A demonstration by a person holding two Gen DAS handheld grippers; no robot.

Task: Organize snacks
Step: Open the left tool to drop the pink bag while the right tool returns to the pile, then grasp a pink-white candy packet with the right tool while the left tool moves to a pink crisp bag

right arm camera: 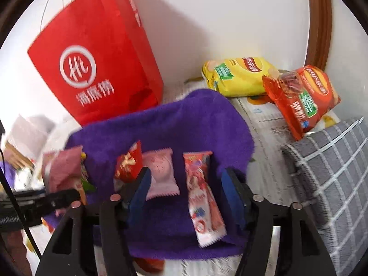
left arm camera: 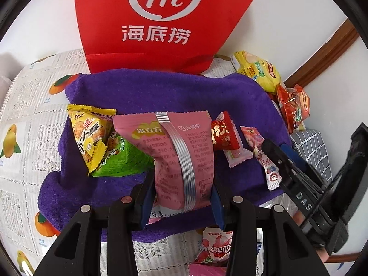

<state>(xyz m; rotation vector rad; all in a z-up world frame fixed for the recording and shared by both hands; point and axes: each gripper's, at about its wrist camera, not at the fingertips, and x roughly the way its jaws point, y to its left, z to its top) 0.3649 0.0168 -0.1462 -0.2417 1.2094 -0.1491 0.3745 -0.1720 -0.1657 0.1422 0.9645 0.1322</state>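
Left gripper (left arm camera: 182,197): closed on the lower part of the pink packet (left arm camera: 181,154); the bag is pinched between the two blue pads and held upright above the purple towel (left arm camera: 161,92).
Right gripper (right arm camera: 184,197): spread wide with nothing held; the long strawberry-print packet (right arm camera: 203,197) is seen lying between the fingers on the towel; contact cannot be confirmed.
Snacks already laid out: a yellow packet (left arm camera: 88,133) overlapping a green packet (left arm camera: 122,161) at the left of the towel; a small red packet (left arm camera: 224,135) partly over a pale pink sachet (left arm camera: 238,156) nearer the middle.
Snacks not yet sorted: a yellow crisp bag (right arm camera: 237,76) and an orange crisp bag (right arm camera: 301,99) are left off the towel, by the wall.
Risk of slip: the pink packet is gripped only near its bottom edge; the air-filled film could be squeezed out sideways and dropped onto the green packet, so that the row would be disturbed.
Risk of crushing: the contents could be broken if the pads are pressed harder.
Risk of collision: the two grippers are close together over the towel; the small red packet or the sachet could be knocked if either is swung across.
Risk at the back: the red paper bag (right arm camera: 96,69) stands just behind the towel and could be toppled by a forward push.
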